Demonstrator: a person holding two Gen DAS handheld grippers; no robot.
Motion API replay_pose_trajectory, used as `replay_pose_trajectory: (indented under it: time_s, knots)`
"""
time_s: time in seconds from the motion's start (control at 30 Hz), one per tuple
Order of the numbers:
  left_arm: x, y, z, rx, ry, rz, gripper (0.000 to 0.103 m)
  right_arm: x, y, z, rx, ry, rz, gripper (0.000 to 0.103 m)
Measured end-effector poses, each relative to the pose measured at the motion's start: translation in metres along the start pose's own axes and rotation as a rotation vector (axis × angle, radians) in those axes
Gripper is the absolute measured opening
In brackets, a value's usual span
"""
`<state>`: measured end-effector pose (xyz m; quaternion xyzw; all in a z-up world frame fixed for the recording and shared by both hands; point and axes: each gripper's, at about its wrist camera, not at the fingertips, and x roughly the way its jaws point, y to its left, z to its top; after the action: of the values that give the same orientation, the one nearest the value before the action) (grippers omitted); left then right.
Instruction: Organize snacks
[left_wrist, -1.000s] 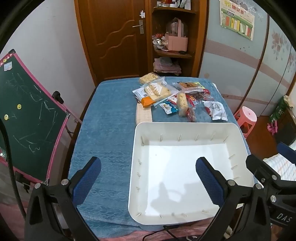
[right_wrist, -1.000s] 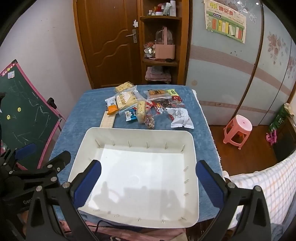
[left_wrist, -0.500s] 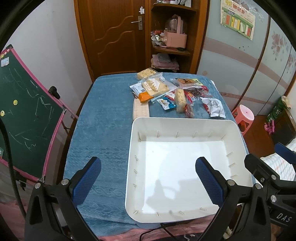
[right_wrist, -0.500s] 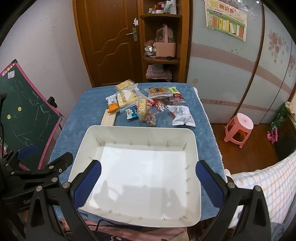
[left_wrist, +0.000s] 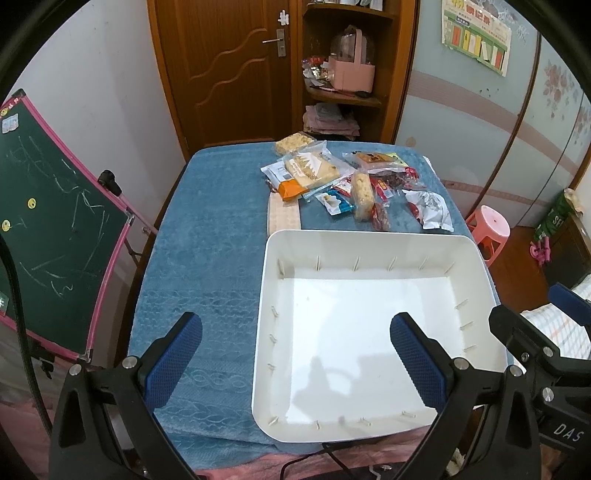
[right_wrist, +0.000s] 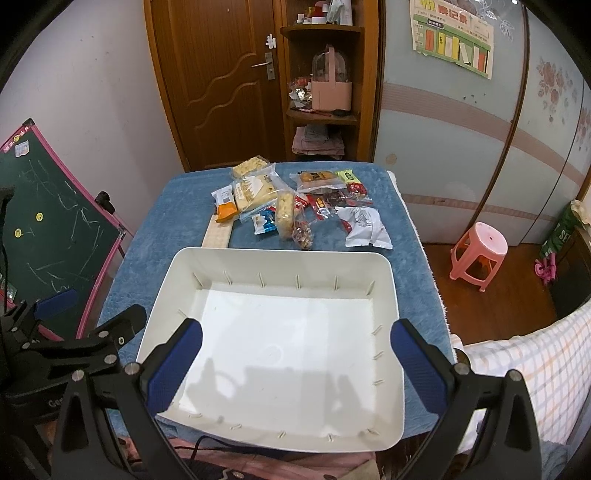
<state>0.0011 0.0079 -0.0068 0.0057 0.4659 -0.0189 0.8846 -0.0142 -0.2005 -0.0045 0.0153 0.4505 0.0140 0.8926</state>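
Right wrist view: both grippers, left (left_wrist: 295, 360) & right (right_wrist: 295, 360), are wide and empty above the bare bin (right_wrist: 384, 269), so reach over its far rim w/o touching, and take an edge snack, e.g. the white packet (right_wrist: 365, 227).

Table draped in a blue textured towel (left_wrist: 207, 258) — tray and snacks on top

A white rectangular plastic tray (right_wrist: 384, 280) sits at the near end; beyond it lies a cluster of wrapped snack packets (right_wrist: 288, 206) — touching or overlapping — and a pale flat strip (left_wrist: 283, 218), possibly a wafer pack.
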Motion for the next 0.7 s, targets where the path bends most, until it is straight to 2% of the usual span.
replay_pose_trajectory:
  time_s: [0.7]
  knots:
    - [0.0011,-0.0014,-0.0032,0.004,0.004,0.003,0.101,0.0042,0.0007,-0.0024,0.002,0.008,0.004,0.103]
